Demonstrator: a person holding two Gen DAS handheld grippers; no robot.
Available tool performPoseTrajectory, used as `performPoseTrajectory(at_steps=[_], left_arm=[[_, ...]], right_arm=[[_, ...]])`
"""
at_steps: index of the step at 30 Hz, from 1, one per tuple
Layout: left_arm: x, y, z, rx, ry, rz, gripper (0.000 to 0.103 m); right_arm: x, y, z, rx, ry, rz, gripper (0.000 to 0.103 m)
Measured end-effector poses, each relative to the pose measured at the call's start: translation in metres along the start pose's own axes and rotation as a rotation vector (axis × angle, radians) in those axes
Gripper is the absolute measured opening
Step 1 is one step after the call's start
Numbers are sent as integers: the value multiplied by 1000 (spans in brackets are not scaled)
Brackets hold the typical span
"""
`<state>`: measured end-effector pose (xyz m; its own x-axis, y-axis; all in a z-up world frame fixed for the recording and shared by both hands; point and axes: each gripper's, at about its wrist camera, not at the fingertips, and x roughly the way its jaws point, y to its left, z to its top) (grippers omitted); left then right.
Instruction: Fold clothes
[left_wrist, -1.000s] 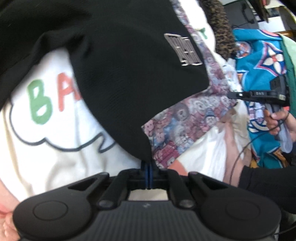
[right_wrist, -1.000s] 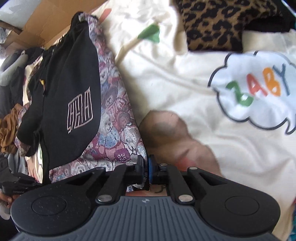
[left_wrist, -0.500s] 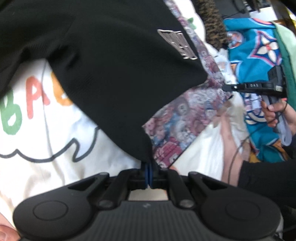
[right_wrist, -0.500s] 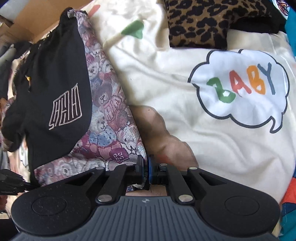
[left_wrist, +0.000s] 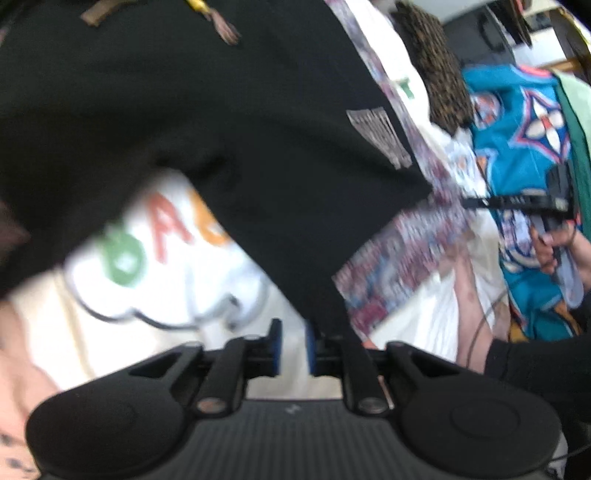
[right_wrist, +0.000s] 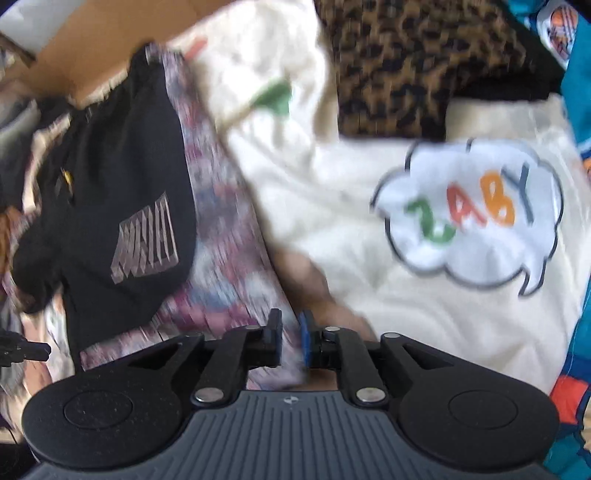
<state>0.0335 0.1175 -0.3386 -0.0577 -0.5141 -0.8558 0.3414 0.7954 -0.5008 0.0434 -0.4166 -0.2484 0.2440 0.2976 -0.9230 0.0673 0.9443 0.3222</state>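
Fingers of the left gripper (left_wrist: 291, 345) stand a little apart, blue pads showing a narrow gap with nothing between them — the black garment (left_wrist: 207, 122) hangs just ahead, one corner brushing past the right-hand finger, though the blur hides whether it touches. Behind that black cloth lies the cream blanket (left_wrist: 173, 258) with its white cloud patch and coloured letters. Off to the right, a hand (left_wrist: 554, 243) in a dark sleeve holds the other tool's handle low and level over the teal cloth (left_wrist: 517, 122).

Right gripper (right_wrist: 290, 341) is likewise slightly parted and empty, pointing down over the bear-print fabric (right_wrist: 225, 236), whose lower edge lies under the fingers. The black garment (right_wrist: 122, 192) with a pale logo rests on that fabric's left half. A leopard-print piece (right_wrist: 406, 62) sits at the blanket's far edge; cardboard (right_wrist: 85, 48) shows at the far left corner. Bare blanket (right_wrist: 332, 177) between the bear-print fabric and the cloud patch gives open room to the right.
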Motion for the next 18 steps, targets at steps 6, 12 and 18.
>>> performPoseTrajectory(at_steps=[6,12,18], left_arm=[[-39,18,19,-14,-148,128,32],[-68,45,32,-61,-266,282,35],[-89,74,34,-113,-353,439,38]], right_arm=[[-2,10,31,-5,-94,51,32],[27,36,66,-60,-171,96,32],[64,66,105,-124,-209,113,32]])
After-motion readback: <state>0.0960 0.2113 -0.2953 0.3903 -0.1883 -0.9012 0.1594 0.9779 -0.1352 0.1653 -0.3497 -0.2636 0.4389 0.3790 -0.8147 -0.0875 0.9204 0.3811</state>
